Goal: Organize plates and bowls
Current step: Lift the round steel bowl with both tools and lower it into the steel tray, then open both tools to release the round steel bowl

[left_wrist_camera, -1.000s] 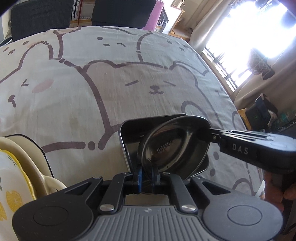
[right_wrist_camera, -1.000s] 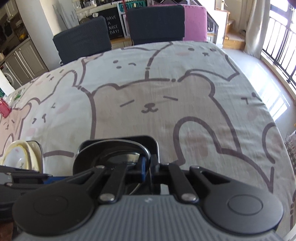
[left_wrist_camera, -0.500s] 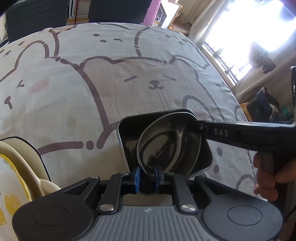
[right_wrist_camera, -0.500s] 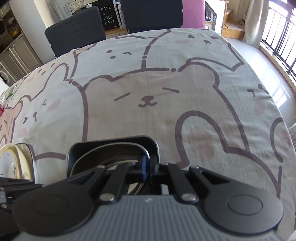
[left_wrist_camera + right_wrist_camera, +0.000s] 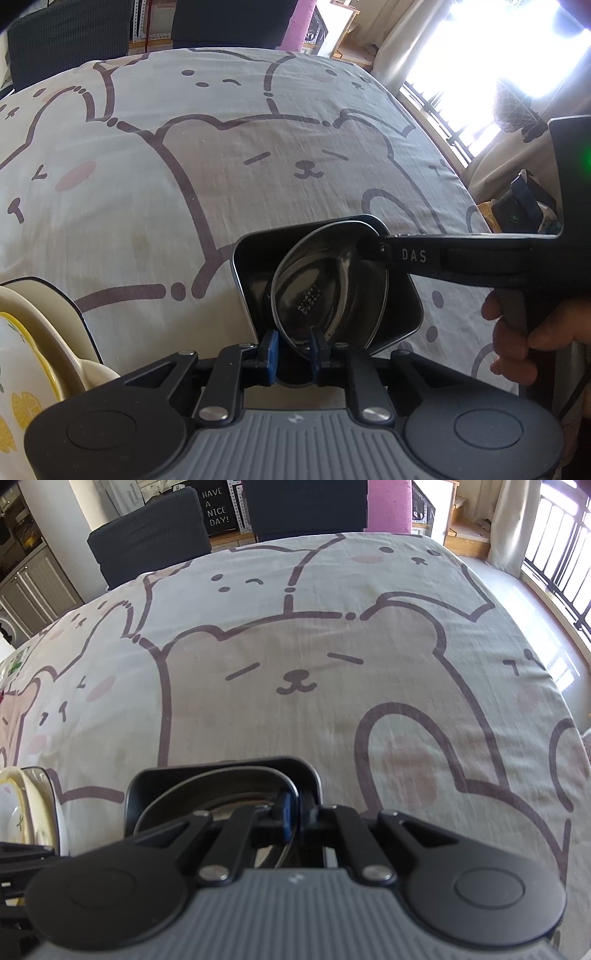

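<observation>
A round steel bowl point(image 5: 328, 291) sits tilted inside a dark square tray point(image 5: 255, 254) on the bear-print tablecloth. My left gripper point(image 5: 294, 350) is open, its blue pads on either side of the bowl's near rim with a gap. My right gripper point(image 5: 369, 245) comes in from the right and is shut on the bowl's far rim. In the right wrist view the right gripper point(image 5: 295, 808) pinches the bowl's rim point(image 5: 221, 786) over the tray point(image 5: 147, 786).
A stack of cream and lemon-print plates and bowls point(image 5: 33, 354) stands at the left, also in the right wrist view point(image 5: 26, 808). Dark chairs point(image 5: 147, 528) stand at the table's far edge. A bright window point(image 5: 498, 55) is on the right.
My left gripper's pads have spread apart from the bowl's near rim. The right gripper has stayed shut on the far rim. The bowl has settled a little lower in the tray.
</observation>
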